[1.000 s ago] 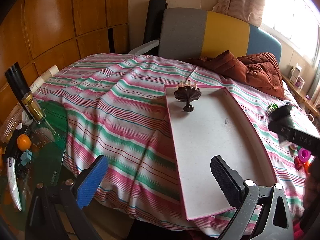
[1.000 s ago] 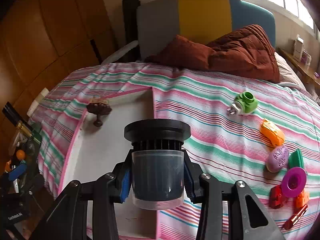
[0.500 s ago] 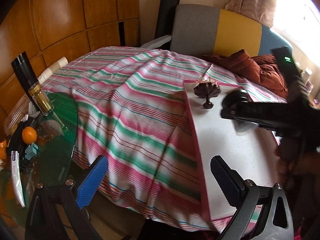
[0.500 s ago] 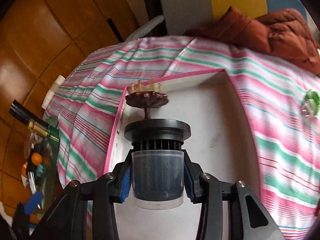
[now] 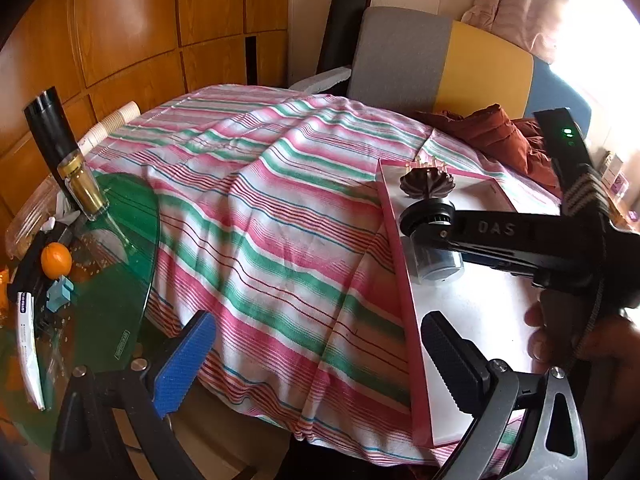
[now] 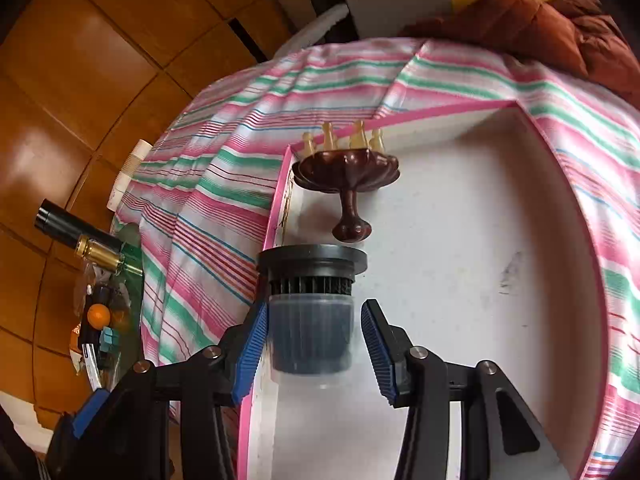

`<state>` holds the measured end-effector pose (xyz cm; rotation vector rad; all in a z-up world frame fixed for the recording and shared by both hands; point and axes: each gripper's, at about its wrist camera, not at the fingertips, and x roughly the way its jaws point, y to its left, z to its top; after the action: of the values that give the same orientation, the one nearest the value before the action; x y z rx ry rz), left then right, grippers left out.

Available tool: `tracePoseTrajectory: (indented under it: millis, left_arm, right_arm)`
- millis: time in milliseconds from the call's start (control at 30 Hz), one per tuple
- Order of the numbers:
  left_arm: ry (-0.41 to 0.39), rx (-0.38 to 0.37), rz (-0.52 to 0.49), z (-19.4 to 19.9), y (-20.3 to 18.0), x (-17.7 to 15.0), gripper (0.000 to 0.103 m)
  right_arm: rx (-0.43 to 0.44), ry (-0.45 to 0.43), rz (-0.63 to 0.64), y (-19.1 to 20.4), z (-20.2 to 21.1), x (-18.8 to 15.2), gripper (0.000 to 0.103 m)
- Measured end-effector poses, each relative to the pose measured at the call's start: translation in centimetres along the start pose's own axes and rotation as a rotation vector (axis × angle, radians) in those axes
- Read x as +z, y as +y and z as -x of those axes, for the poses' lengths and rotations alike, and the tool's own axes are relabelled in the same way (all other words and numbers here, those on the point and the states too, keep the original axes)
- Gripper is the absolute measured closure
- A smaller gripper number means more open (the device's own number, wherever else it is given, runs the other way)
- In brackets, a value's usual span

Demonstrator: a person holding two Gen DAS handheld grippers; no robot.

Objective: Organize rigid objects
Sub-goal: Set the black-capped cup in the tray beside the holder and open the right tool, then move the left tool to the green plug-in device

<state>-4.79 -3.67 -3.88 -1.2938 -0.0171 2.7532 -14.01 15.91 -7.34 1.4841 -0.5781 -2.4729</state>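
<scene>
Here my right gripper (image 6: pixel 314 344) stands open around the black-capped jar (image 6: pixel 311 312), pads just off its sides; the jar sits in the pink-rimmed tray (image 6: pixel 460 280), just in front of the brown stand (image 6: pixel 347 176). My left gripper (image 5: pixel 316 360) hangs wide open, empty, beside the tray.
</scene>
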Motion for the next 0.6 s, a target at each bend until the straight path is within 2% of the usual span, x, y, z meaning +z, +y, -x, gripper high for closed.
tracePoseTrajectory:
  millis: [300, 600]
  left_arm:
    - [-0.007, -0.041, 0.006, 1.0, -0.4, 0.1, 0.000]
    - [-0.021, -0.063, -0.026, 2.1, -1.6, 0.3, 0.000]
  right_arm:
    - [-0.036, -0.094, 0.094, 0.9, 4.2, -1.5, 0.055]
    - [-0.117, -0.196, 0.137, -1.5, 9.8, -3.5, 0.055]
